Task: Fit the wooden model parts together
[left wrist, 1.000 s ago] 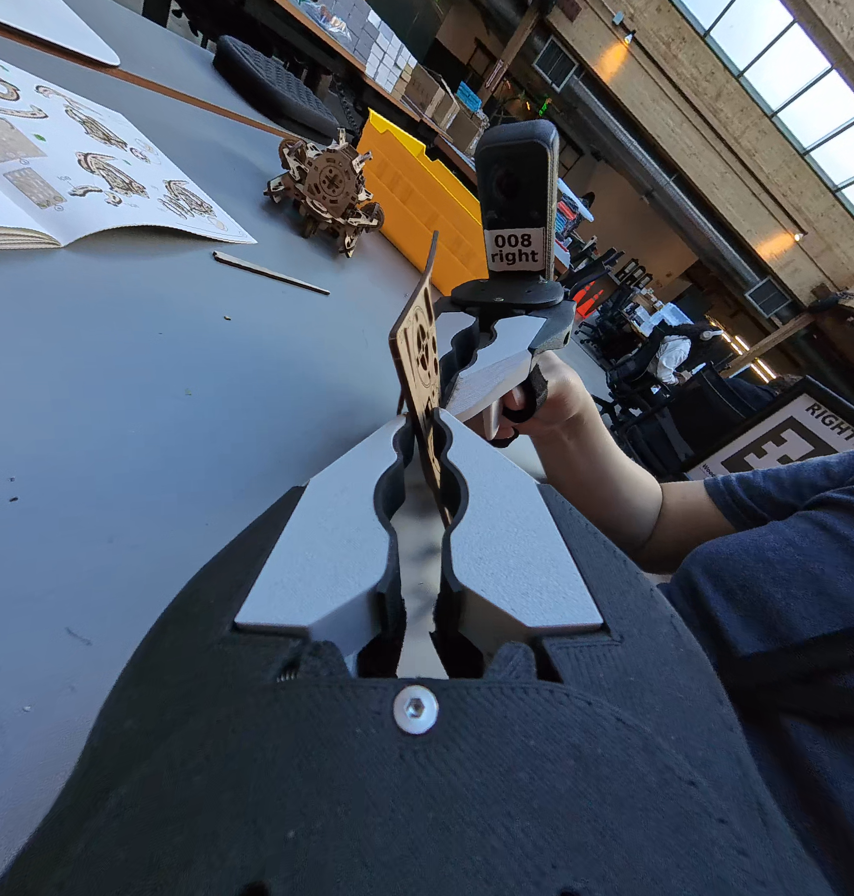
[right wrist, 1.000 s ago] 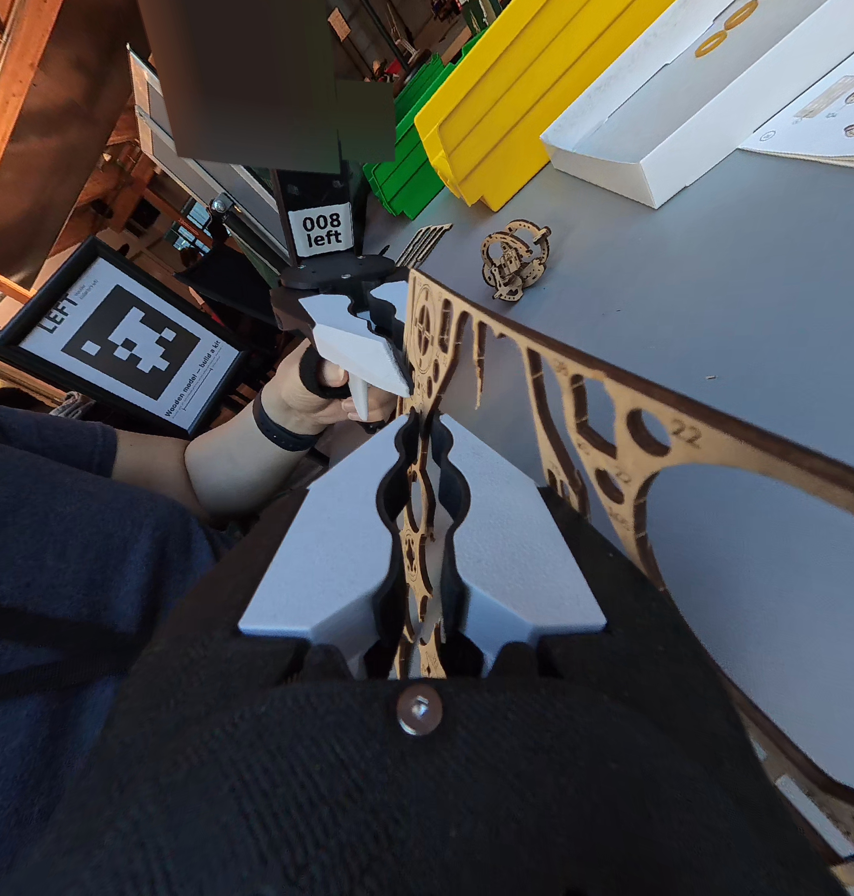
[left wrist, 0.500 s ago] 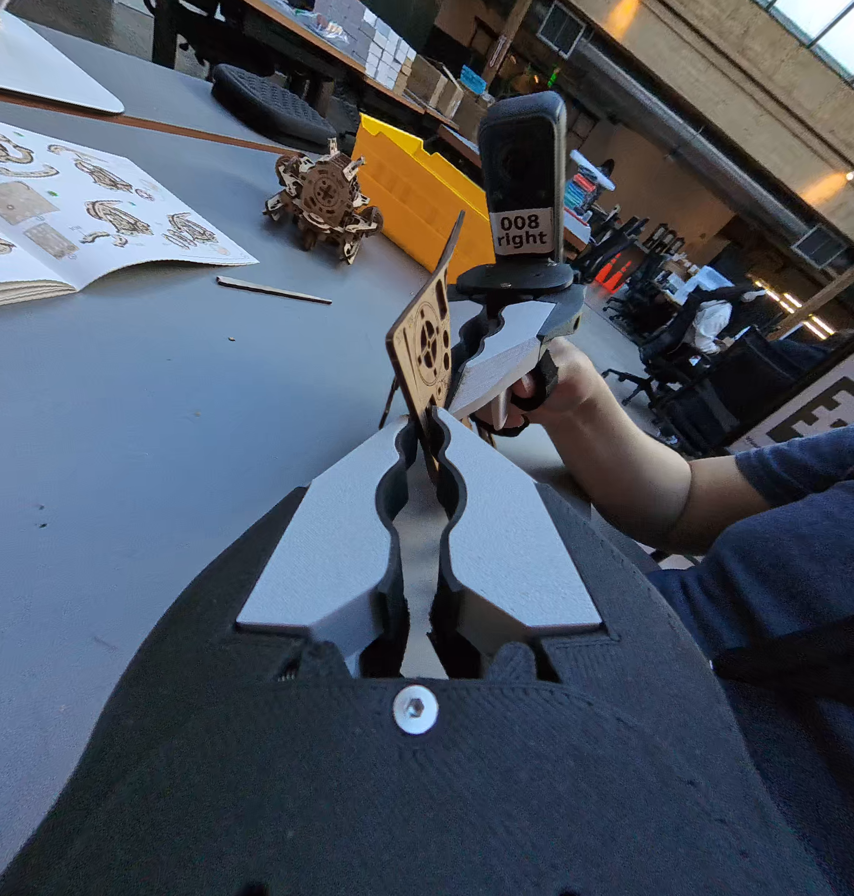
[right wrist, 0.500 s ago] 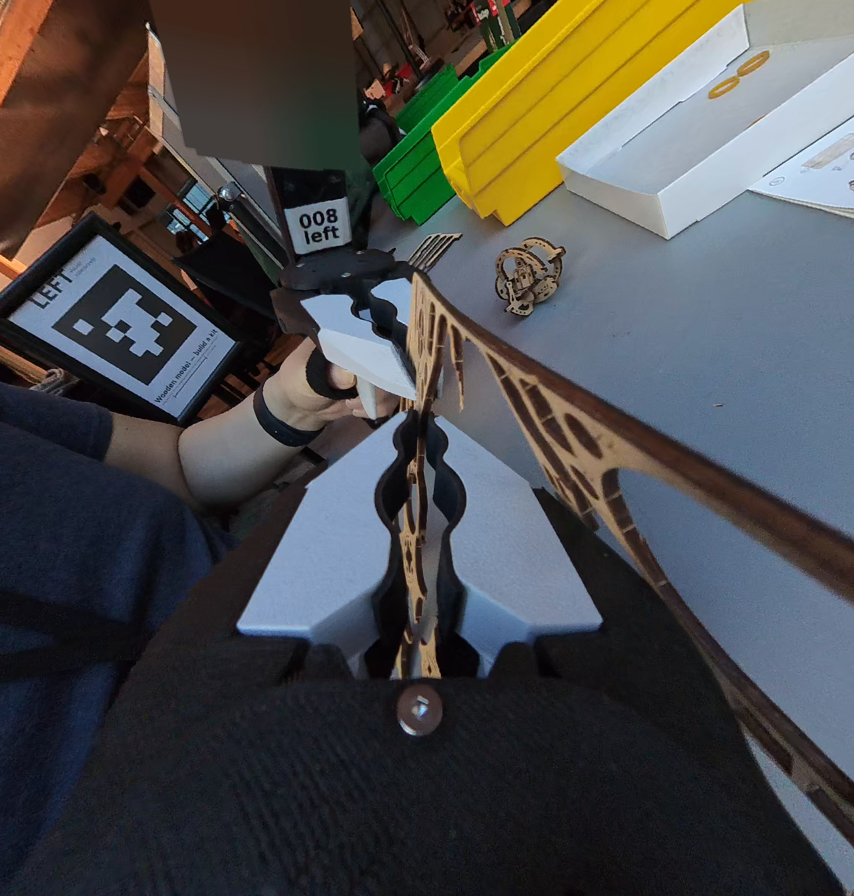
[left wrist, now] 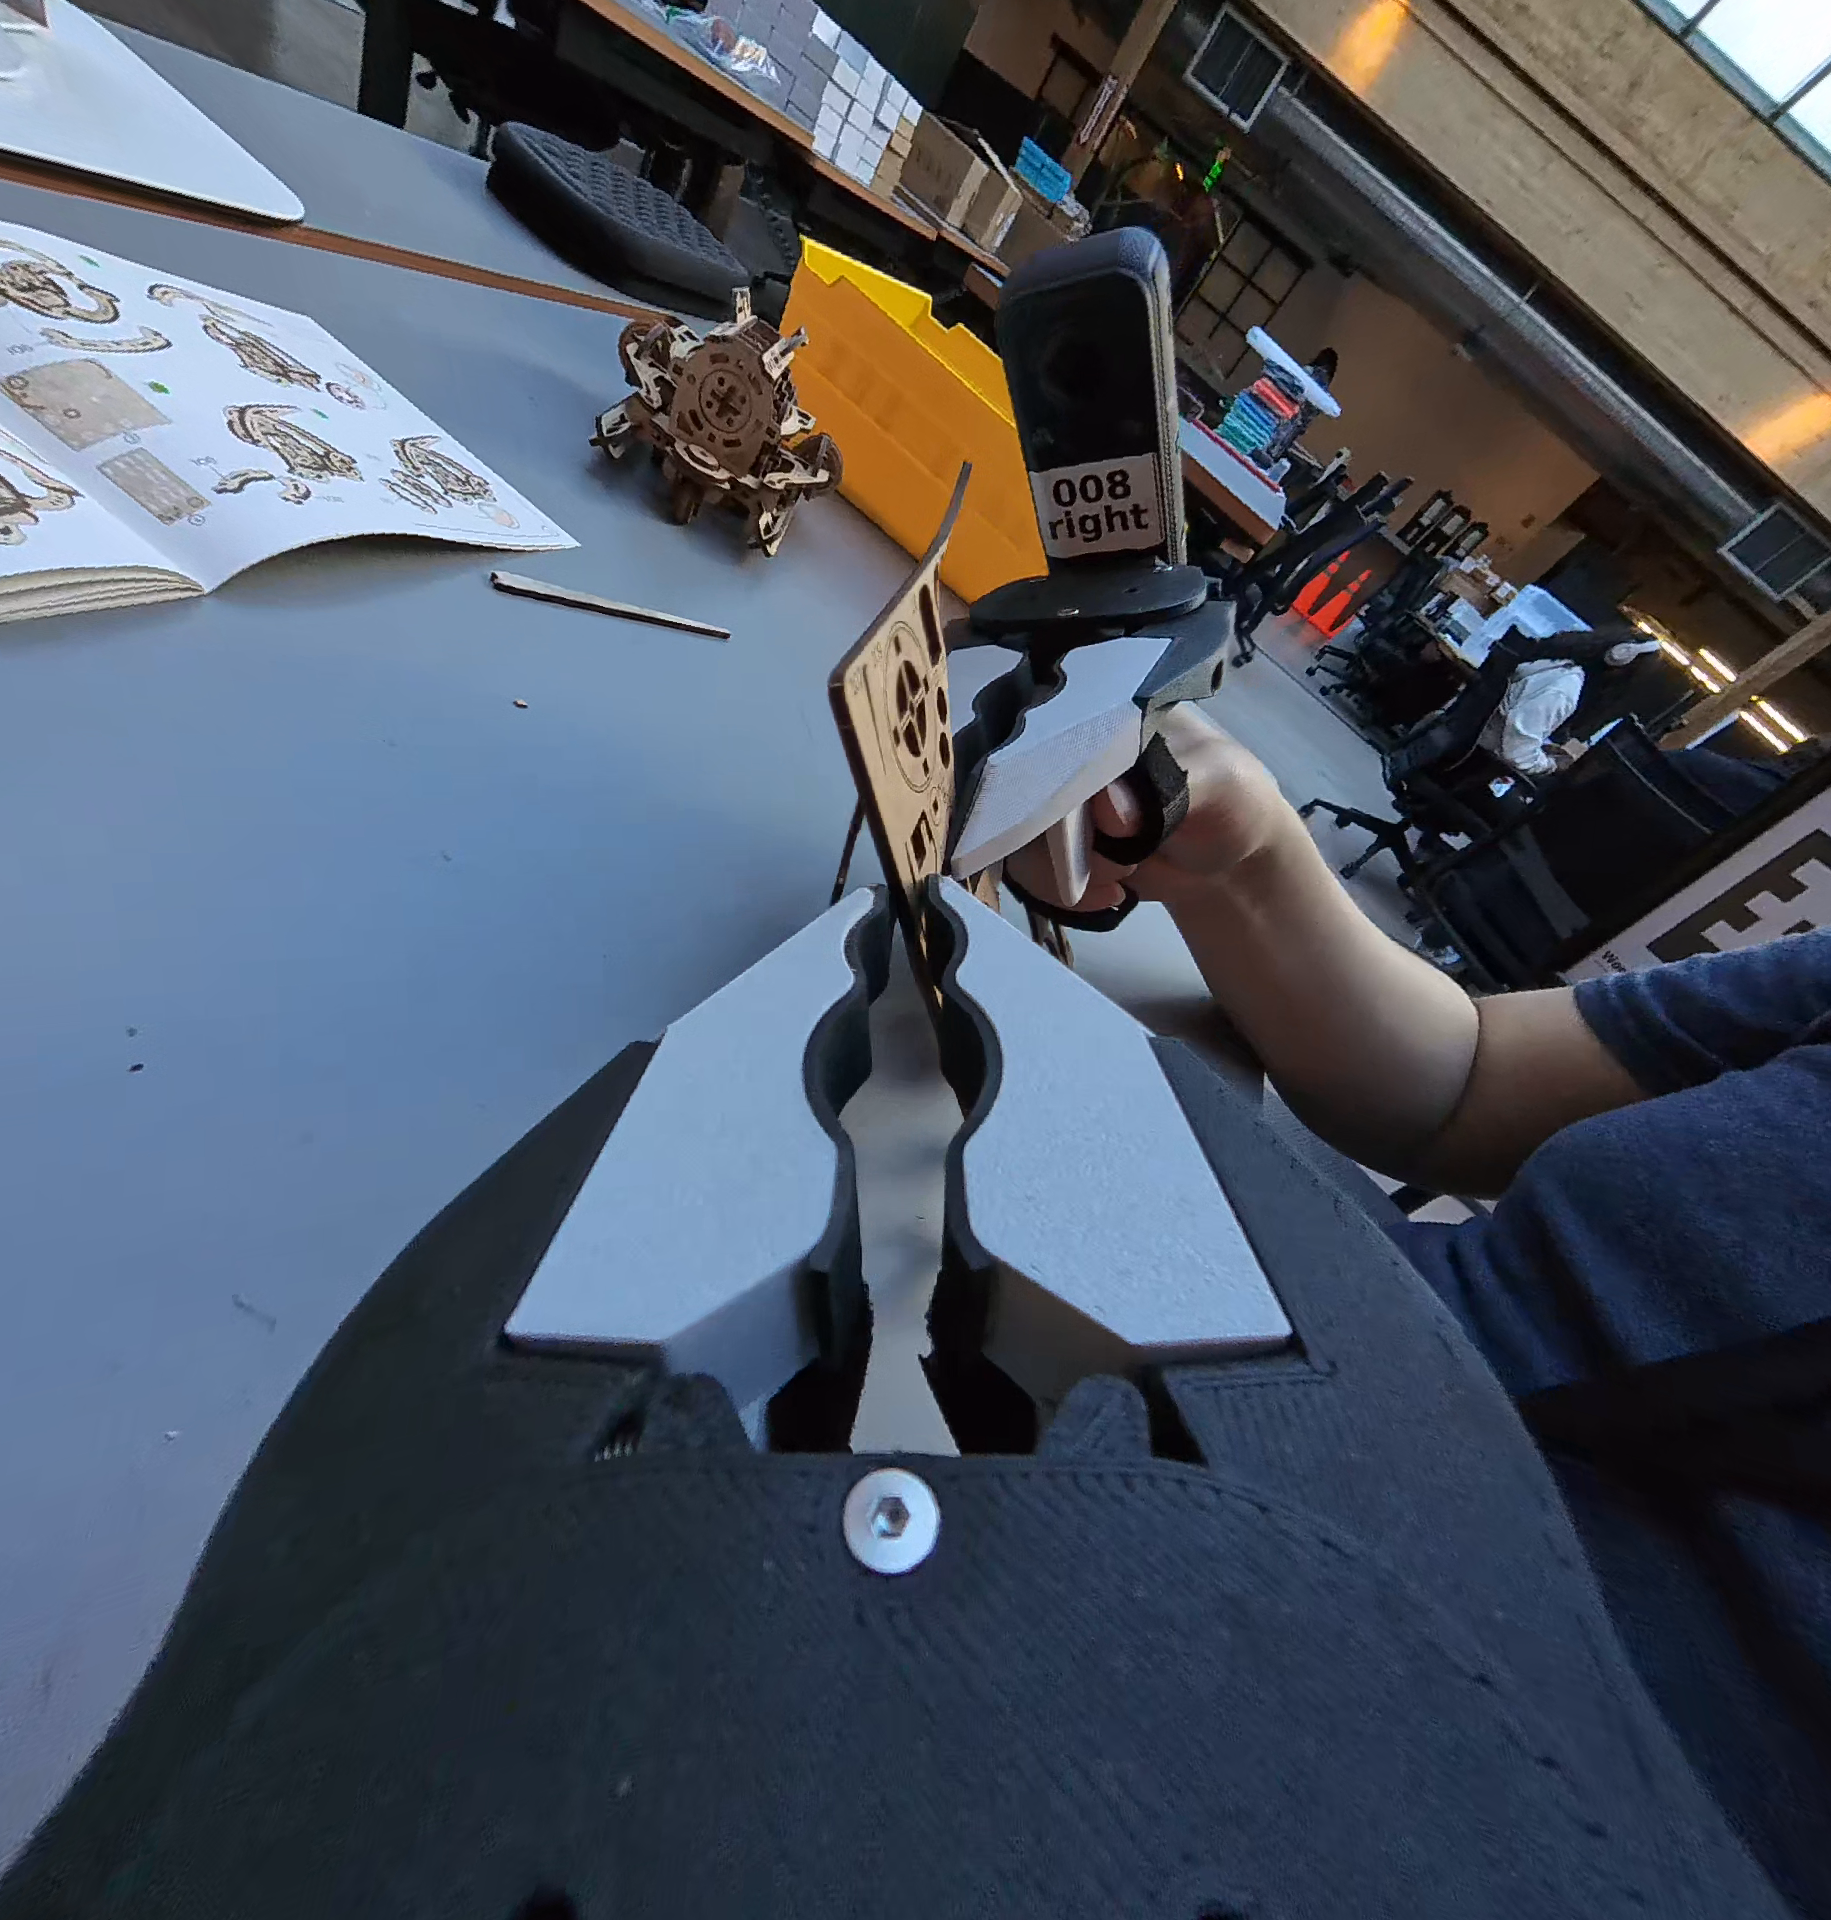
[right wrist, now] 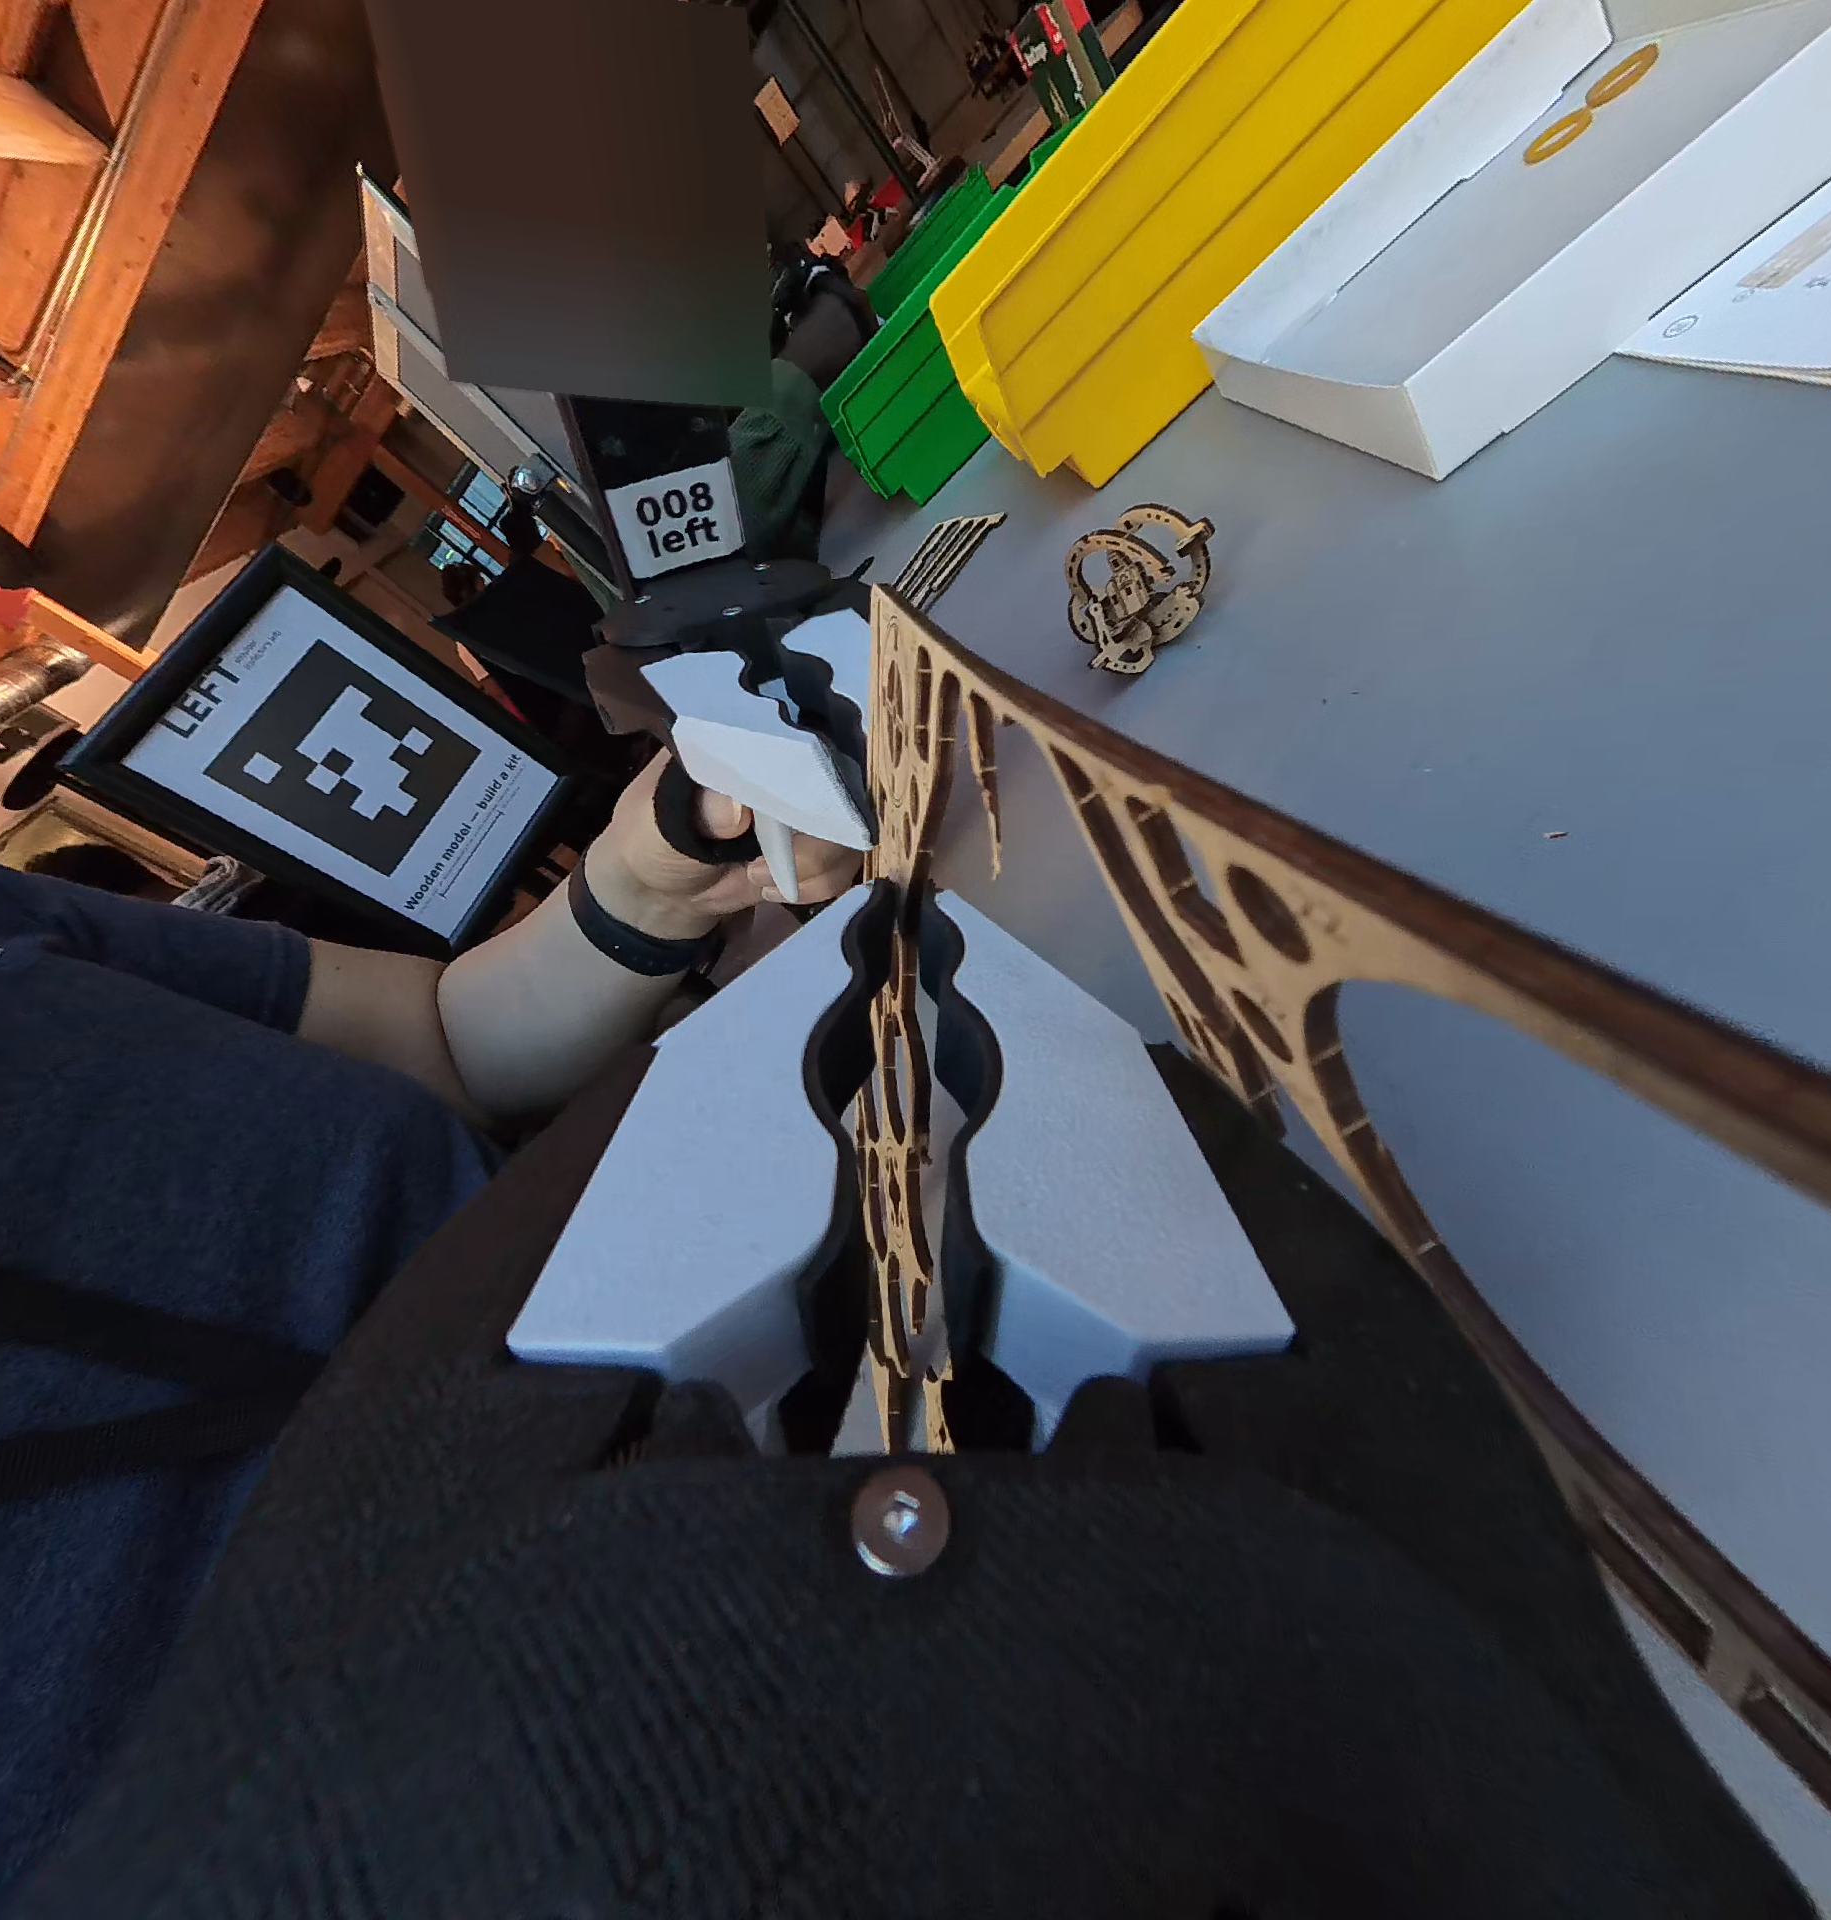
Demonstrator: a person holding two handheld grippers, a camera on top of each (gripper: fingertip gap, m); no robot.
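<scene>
A thin laser-cut wooden parts sheet [right wrist: 1306,935] with many cut-outs is held on edge above the grey table [left wrist: 319,883]. My right gripper [right wrist: 900,899] is shut on it, and the sheet runs deep between its fingers. My left gripper [left wrist: 906,909] is shut on the sheet's corner [left wrist: 906,717] with only its fingertips. The two grippers face each other, tips almost touching. The right gripper also shows in the left wrist view [left wrist: 958,862], and the left gripper in the right wrist view [right wrist: 859,831].
An assembled wooden gear model [left wrist: 719,426], a loose wooden strip [left wrist: 610,606] and an open instruction booklet [left wrist: 163,436] lie on the table. A small wooden ring model [right wrist: 1134,587], yellow bins [right wrist: 1150,260], green bins [right wrist: 911,384] and a white box [right wrist: 1462,301] stand farther off. Only a small space, under 4 cm, lies between the two pairs of fingers. The assembled wooden gear model [left wrist: 719,426] lies around 30 centimeters away from my right fingertips.
The sheet sat deep in my left gripper's fingers; now only the tips hold its corner. Both grippers have tilted with the sheet and stayed shut.
</scene>
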